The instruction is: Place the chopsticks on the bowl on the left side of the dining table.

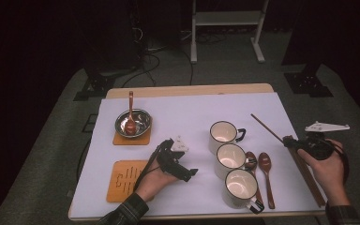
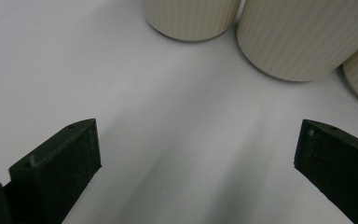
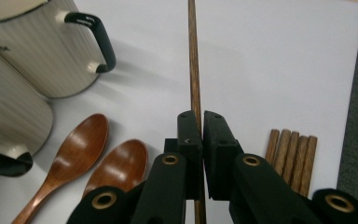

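A single wooden chopstick (image 3: pixel 194 70) is pinched tight by the right gripper (image 3: pixel 200 135), above the white table cover (image 1: pixel 187 112) near the other chopsticks (image 3: pixel 291 156). The left gripper (image 2: pixel 196 154) is held wide open, with nothing inside. The thin stick could be twisted loose and dropped, since it is held only near one end.

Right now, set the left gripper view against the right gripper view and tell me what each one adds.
Left gripper view: the left gripper with jaws wide apart, nothing between them, above bare white table cover.
Right gripper view: the right gripper shut on a single chopstick, two wooden spoons, a bundle of chopsticks.
Both: ribbed cream mugs, the white cover.
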The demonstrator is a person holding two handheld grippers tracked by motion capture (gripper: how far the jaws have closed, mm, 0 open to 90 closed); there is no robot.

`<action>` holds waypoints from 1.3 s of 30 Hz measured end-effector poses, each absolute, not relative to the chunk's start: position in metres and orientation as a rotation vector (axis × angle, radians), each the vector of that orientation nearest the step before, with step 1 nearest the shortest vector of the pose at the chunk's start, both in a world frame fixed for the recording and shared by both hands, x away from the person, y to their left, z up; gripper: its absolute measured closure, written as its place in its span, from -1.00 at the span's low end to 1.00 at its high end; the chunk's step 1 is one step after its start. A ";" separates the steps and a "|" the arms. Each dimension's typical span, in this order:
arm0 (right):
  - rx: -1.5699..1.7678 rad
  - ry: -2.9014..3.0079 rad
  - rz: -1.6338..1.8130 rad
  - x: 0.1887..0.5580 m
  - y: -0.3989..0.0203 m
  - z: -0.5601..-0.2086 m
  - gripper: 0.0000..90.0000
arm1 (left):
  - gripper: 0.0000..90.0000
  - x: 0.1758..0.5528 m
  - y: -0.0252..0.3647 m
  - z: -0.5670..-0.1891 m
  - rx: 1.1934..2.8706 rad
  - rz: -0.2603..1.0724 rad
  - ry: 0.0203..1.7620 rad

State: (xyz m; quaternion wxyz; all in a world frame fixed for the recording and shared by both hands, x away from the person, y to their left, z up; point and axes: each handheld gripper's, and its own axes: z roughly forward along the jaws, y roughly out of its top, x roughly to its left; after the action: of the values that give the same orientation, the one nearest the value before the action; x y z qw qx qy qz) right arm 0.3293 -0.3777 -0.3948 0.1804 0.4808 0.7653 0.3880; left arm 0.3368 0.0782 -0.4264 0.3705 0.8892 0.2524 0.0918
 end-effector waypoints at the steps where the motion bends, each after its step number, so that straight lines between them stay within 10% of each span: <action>1: 1.356 2.163 1.099 0.331 -0.377 -0.394 0.90 | -1.00 0.338 0.080 -0.425 2.272 0.238 0.650; 39: 1.068 2.323 1.238 0.373 -0.315 -0.350 0.90 | -1.00 0.384 0.131 -0.366 2.233 0.210 0.498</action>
State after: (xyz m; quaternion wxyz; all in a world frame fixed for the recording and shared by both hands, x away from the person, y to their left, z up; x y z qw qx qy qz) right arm 0.3725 -0.3151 -0.3501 0.1501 0.3716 0.8085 0.4309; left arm 0.3841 0.1314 -0.3658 0.4095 0.8867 0.1976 0.0836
